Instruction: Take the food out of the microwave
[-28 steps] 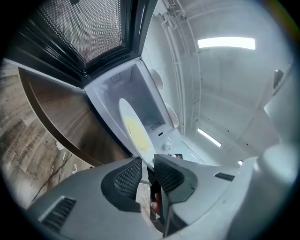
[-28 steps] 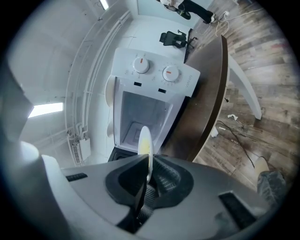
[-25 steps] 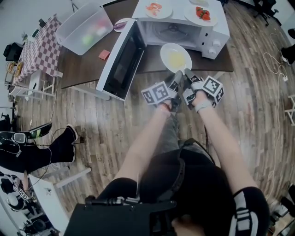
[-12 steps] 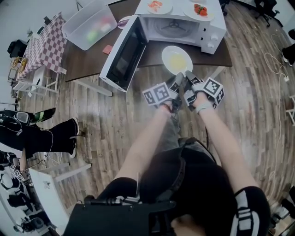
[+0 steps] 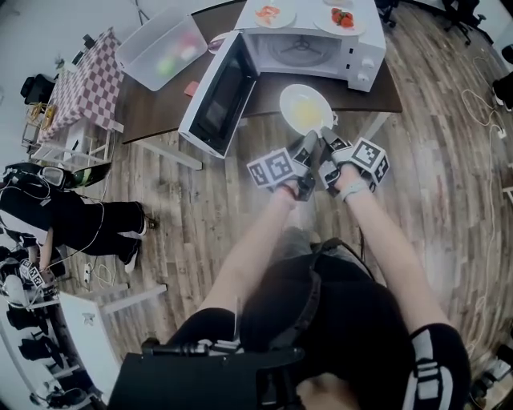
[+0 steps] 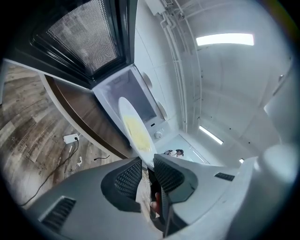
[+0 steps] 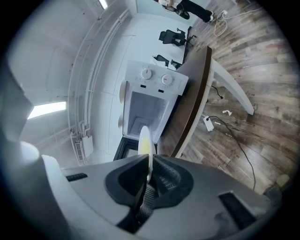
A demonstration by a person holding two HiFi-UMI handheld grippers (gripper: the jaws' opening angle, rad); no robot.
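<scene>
A white plate (image 5: 305, 109) with a yellow food on it hangs level in front of the white microwave (image 5: 353, 50), over the edge of the dark table (image 5: 156, 120). Both grippers grip its near rim side by side: my left gripper (image 5: 309, 149) and my right gripper (image 5: 327, 144), each shut on the rim. In the left gripper view the plate (image 6: 133, 125) runs between the jaws of the left gripper (image 6: 147, 169), with the empty microwave cavity (image 6: 137, 93) behind it. The right gripper view shows the plate (image 7: 145, 139) edge-on, clamped in the right gripper (image 7: 148, 174).
The microwave door (image 5: 218, 98) stands swung open to the left. Two plates of food (image 5: 268, 14) (image 5: 341, 18) rest on top of the microwave. A clear plastic bin (image 5: 160, 50) sits on the table's left, beside a checkered table (image 5: 84, 84). A person (image 5: 76, 218) stands on the wooden floor at left.
Both grippers have drawn the plate back from the microwave, toward me. The person at left has walked further into view.
</scene>
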